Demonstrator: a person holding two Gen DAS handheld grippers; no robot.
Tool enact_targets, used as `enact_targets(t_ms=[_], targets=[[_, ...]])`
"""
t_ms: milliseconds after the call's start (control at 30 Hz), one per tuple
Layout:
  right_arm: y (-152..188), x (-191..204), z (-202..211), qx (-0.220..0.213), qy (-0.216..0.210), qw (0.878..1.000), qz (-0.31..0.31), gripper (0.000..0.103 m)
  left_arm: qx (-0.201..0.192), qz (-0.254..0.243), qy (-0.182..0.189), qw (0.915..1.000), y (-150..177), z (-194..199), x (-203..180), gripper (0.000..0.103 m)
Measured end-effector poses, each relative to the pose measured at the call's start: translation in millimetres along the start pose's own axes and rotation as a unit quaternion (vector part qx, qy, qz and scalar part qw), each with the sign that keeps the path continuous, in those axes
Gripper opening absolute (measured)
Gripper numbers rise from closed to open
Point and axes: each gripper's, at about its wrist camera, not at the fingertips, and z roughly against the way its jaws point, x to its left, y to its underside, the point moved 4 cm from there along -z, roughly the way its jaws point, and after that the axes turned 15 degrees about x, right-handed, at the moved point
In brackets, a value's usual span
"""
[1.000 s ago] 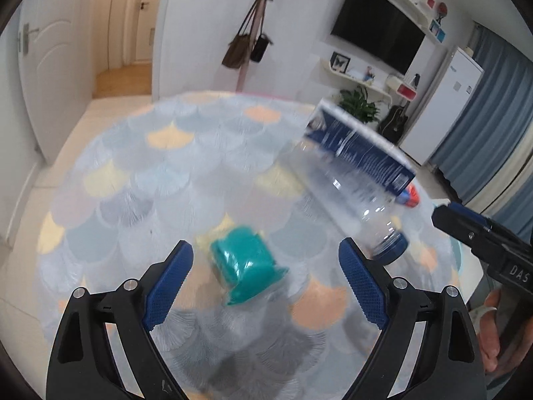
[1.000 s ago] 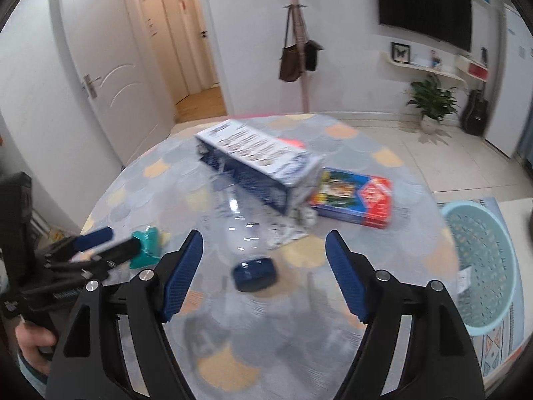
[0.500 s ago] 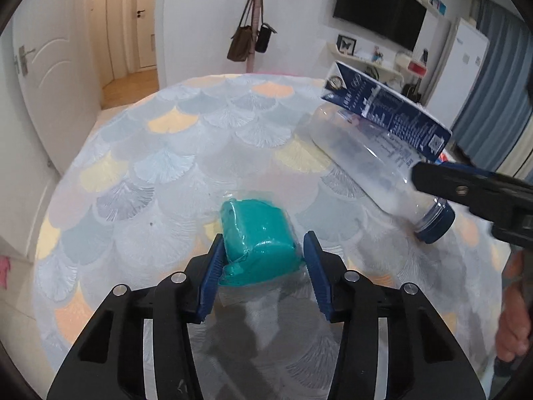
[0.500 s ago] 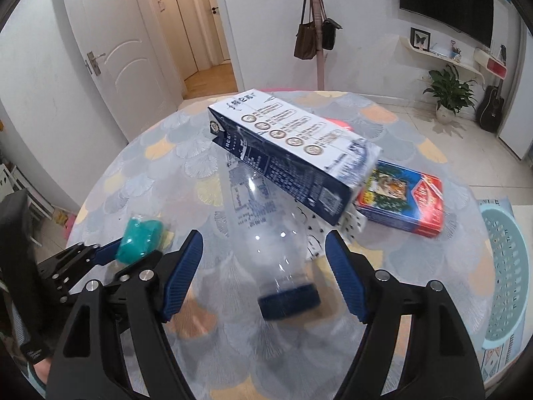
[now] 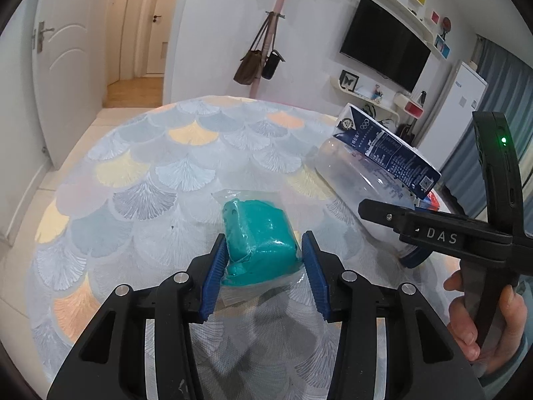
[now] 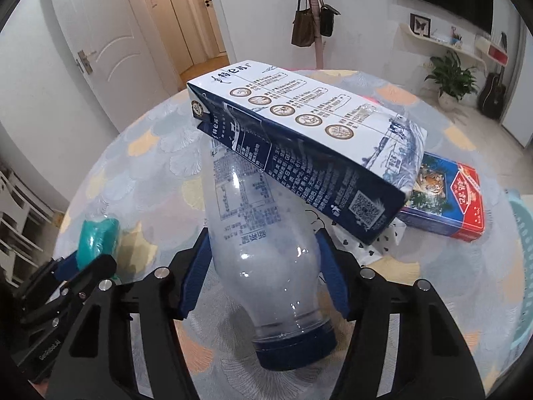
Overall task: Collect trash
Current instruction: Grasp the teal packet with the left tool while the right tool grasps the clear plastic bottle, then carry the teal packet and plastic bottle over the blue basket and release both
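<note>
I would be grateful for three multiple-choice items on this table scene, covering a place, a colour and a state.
1. Where does the carton lie?
A. Across the bottle
B. In the basket
C. On the floor

2. What colour is the bottle cap?
A. Red
B. Dark blue
C. Yellow

3. What sits between the left gripper pads?
A. Nothing
B. The red box
C. The teal packet

Answers:
1 A: the carton rests slanted over the bottle's far end.
2 B: the cap facing the right wrist camera is dark blue.
3 C: both blue pads flank the teal packet, about touching it.
</note>
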Motion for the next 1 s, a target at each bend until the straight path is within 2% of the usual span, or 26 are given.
enact_targets(t_ms=[167, 300, 533, 733, 1000], targets=[[8, 0, 5, 0.007, -0.006, 1.0, -0.003, 0.058, -0.002, 0.006, 0.002, 1.0, -2, 0, 2, 0.044], [16, 1, 11, 0.024, -0.07, 0.997, -0.013, 0.057, -0.008, 0.008, 0.005, 0.9999, -2, 1, 3, 0.044], [32, 9, 29, 0.035, -0.13, 0.991, -0.005, 0.057, -0.005, 0.022, 0.022, 0.9995, -5, 6, 13, 0.044], [40, 13, 62, 0.011, -0.157, 0.987, 0.008, 0.057, -0.028, 0.014, 0.035, 0.9989, -14, 31, 10, 0.044], [53, -5, 123, -0.062, -0.136, 0.989, 0.008, 0.058, -0.04, -0.027, 0.065, 0.9968, -29, 48, -28, 0.044]])
